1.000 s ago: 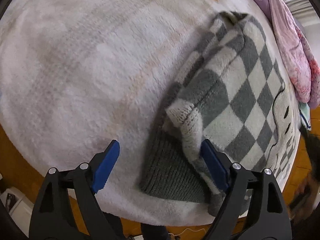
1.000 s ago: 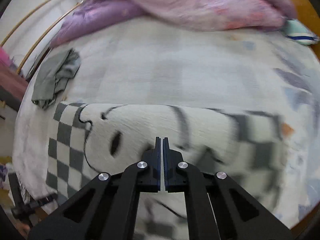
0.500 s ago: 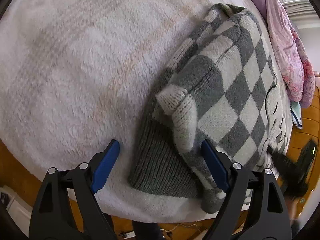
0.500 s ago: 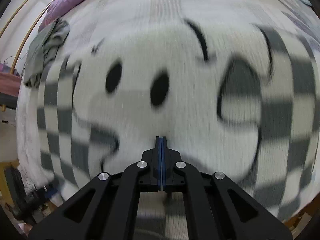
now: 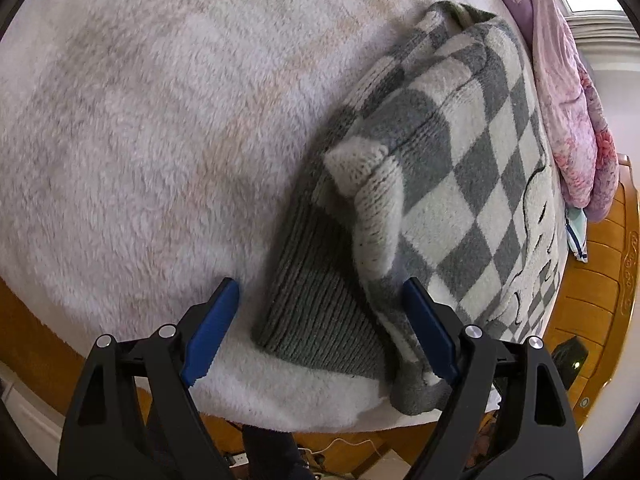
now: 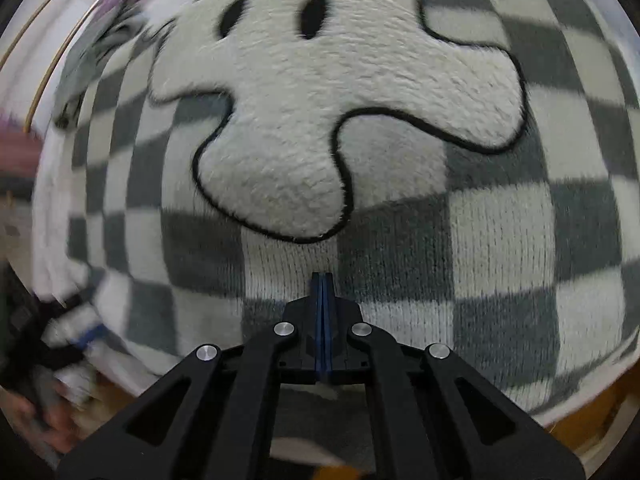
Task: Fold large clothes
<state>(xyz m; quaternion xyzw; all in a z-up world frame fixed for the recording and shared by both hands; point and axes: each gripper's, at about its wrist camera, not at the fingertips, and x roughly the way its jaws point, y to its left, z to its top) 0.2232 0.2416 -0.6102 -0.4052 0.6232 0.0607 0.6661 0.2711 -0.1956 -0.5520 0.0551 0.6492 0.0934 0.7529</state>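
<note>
A grey and cream checkered knit sweater (image 5: 472,160) lies on a fluffy white blanket (image 5: 152,128) over the bed. Its grey ribbed hem (image 5: 320,312) and a turned-up cream corner (image 5: 360,160) sit near the bed's front edge. My left gripper (image 5: 320,320) hangs open just above the hem, one blue pad on each side of it, neither pressing. In the right wrist view the sweater (image 6: 500,248) fills the frame, with a cream fuzzy cartoon face (image 6: 332,112) outlined in black. My right gripper (image 6: 322,280) is shut with nothing between its pads, close over the checks below that face.
A pink and purple quilt (image 5: 568,92) is heaped along the far right of the bed. An orange wooden bed frame (image 5: 592,280) and floor show past the blanket's edge. A small striped cloth (image 5: 576,236) lies by the quilt. Another dark gripper (image 6: 44,344) blurs at the lower left.
My right gripper has swept down and in from the far bedding until the sweater's cartoon face fills its view. My left gripper has drifted slightly closer to the ribbed hem.
</note>
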